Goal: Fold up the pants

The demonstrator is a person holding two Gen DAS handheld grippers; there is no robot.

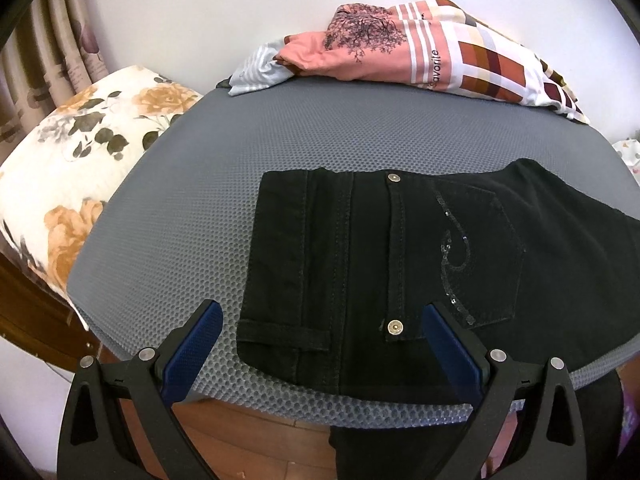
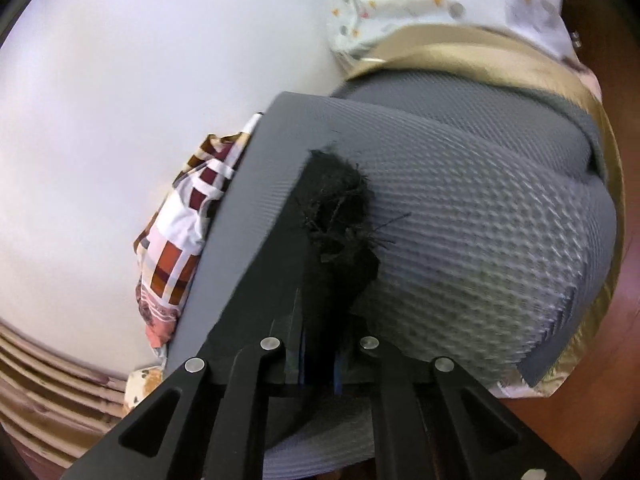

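Pillowcase point(image 1: 460, 56) print: "favorite" | black pants point(image 1: 400, 248) pocket: sequin swirl, unlettered

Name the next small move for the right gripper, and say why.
Probably carry the frayed hem across toward the waistband: the right gripper is shut on it, while the left gripper hovers open over the flat waist end.
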